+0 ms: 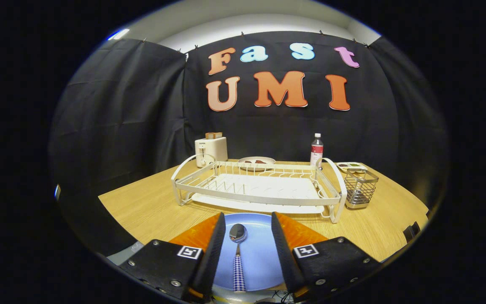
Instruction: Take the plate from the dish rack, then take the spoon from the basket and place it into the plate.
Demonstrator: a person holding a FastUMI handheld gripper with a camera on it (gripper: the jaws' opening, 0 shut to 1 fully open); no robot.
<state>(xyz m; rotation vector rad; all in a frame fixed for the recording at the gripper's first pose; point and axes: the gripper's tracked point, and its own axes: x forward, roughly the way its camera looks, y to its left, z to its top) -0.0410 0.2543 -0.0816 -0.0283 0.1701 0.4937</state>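
A blue plate [260, 253] lies flat on the wooden table [150, 211], in front of the white dish rack [260, 188]. On the plate rests a spoon [238, 253] with a metal bowl and a blue-and-white checked handle, its bowl pointing toward the rack. My gripper [246, 223] hangs above the plate, open, and the spoon shows in the gap between the two fingers, nearer the left one. Neither finger touches it. The wire basket [360, 188] stands just right of the rack and looks empty.
A white toaster [211, 150] with toast stands behind the rack's left end. Behind the rack sit a small plate with food [256, 161], a water bottle [317, 150] and a small tray [350, 166]. The table's left and right edges fall off near the fingers.
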